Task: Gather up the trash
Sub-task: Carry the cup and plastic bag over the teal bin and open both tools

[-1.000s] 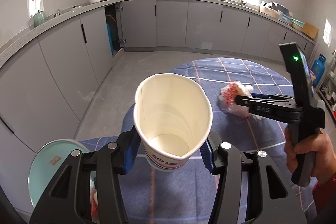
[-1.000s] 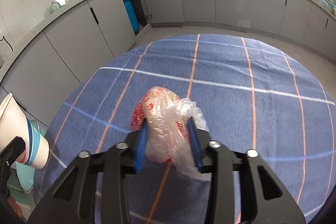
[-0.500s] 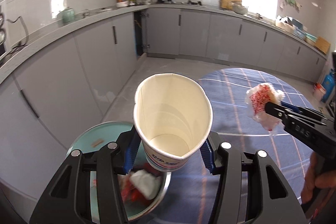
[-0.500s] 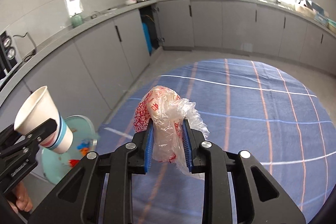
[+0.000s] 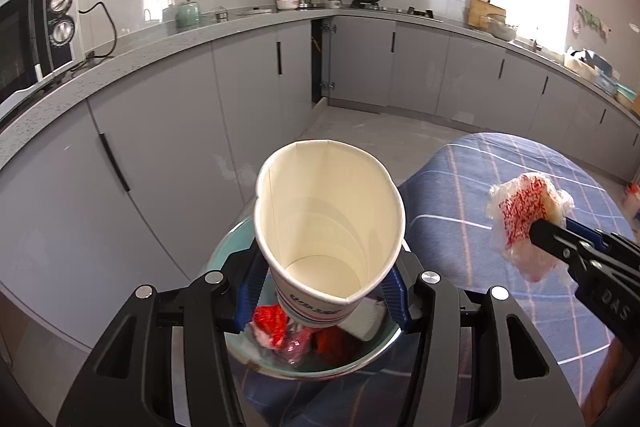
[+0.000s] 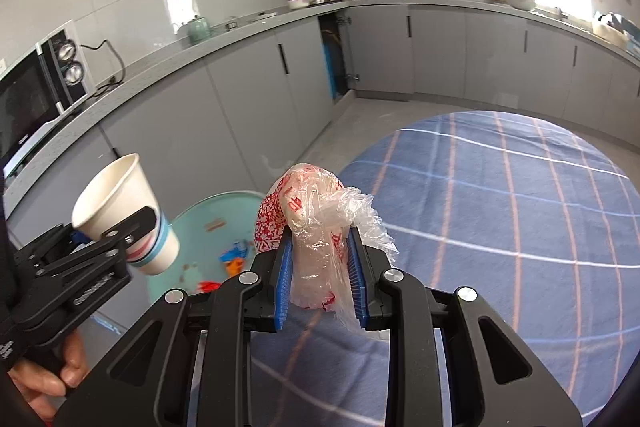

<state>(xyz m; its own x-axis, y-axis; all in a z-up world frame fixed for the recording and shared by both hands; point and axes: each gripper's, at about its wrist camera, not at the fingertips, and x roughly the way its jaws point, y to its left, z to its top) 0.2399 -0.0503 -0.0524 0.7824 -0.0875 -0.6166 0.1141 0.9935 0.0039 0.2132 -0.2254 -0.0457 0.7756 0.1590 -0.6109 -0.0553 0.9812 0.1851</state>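
Left gripper (image 5: 324,301) first: clamped on a white paper cup (image 5: 326,231) low on its wall, mouth tipped toward the camera, rim squashed a bit oval. Hangs right over the round steel trash bin (image 5: 376,355) with the teal lid (image 6: 224,219) flipped up, beside the edge of the table in its blue plaid cloth (image 6: 500,227). Already some red wrappers (image 5: 272,321) and white paper down in there. So: just spread the pads and let the cup drop, probably better with the cup bottom aimed at the middle of the opening so it doesn't bounce off the rim. Worth tilting it less, too.

Moving right: right gripper (image 6: 320,279) pinched on a crumpled clear plastic bag with red print (image 6: 316,223), loose tail hanging out below the pads. Sits over the cloth edge, near the bin but not above it yet, going by the left wrist view. Needs carrying over the opening before any release; thin film like that likely clings to the pads, so open wide and maybe give it a shake. One item at a time, to keep the two grippers from bumping.
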